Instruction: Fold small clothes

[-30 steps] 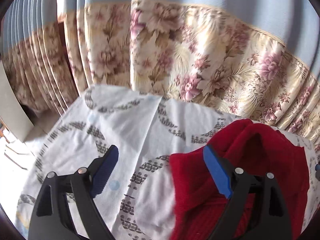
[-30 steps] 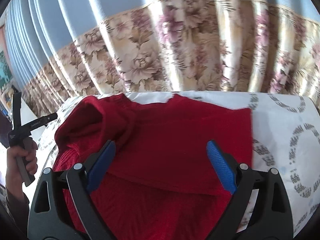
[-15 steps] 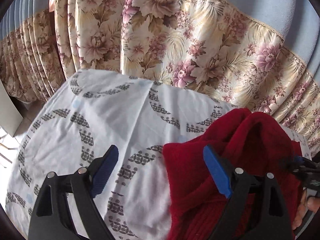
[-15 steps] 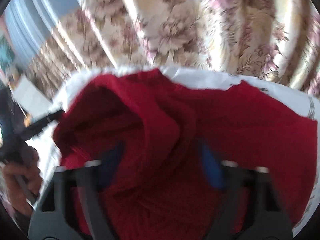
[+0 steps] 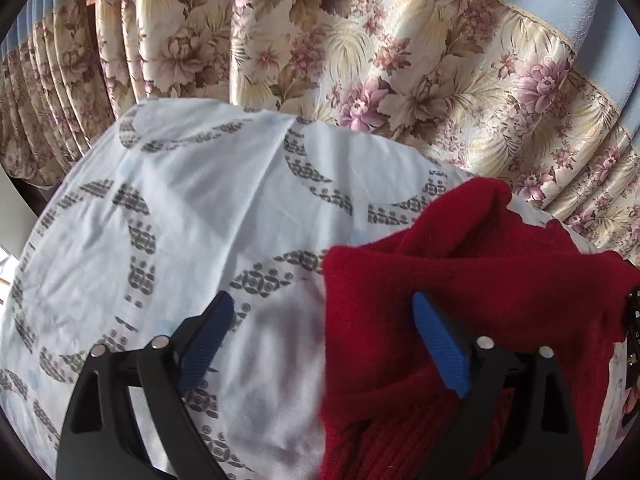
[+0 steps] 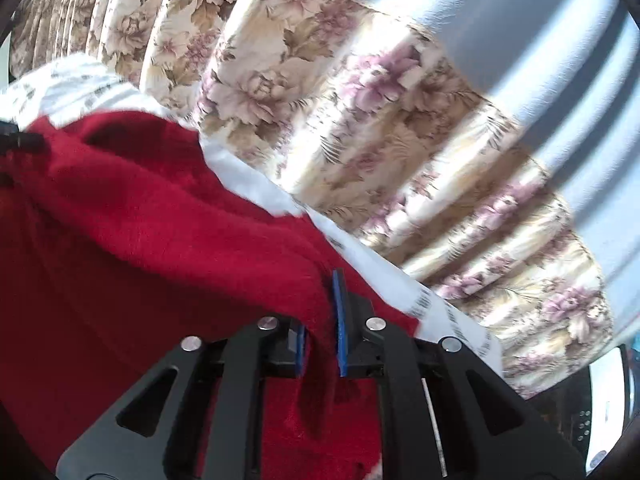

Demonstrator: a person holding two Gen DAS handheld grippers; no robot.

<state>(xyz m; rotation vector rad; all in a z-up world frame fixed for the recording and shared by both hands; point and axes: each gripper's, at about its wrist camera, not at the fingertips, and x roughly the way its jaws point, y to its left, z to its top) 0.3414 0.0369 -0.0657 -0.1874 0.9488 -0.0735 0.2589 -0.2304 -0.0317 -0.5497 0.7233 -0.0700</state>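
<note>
Right tool (image 6: 320, 340) clamped on fold of red knit sweater (image 6: 160, 240), blue pads pinching cloth. Left tool (image 5: 320, 344) spread wide, empty, one pad over sheet, other over sweater edge. Sweater fuzzy, deep red, ribbed hem nearest left camera, bunched and partly raised, lying on right part of white sheet (image 5: 180, 200) printed with grey arcs. Floral curtain (image 5: 360, 60) with pale blue upper band hangs just behind. Right view motion-blurred.

Fuzzy knit sweater (image 5: 480, 280); smooth cotton sheet (image 5: 180, 220).
</note>
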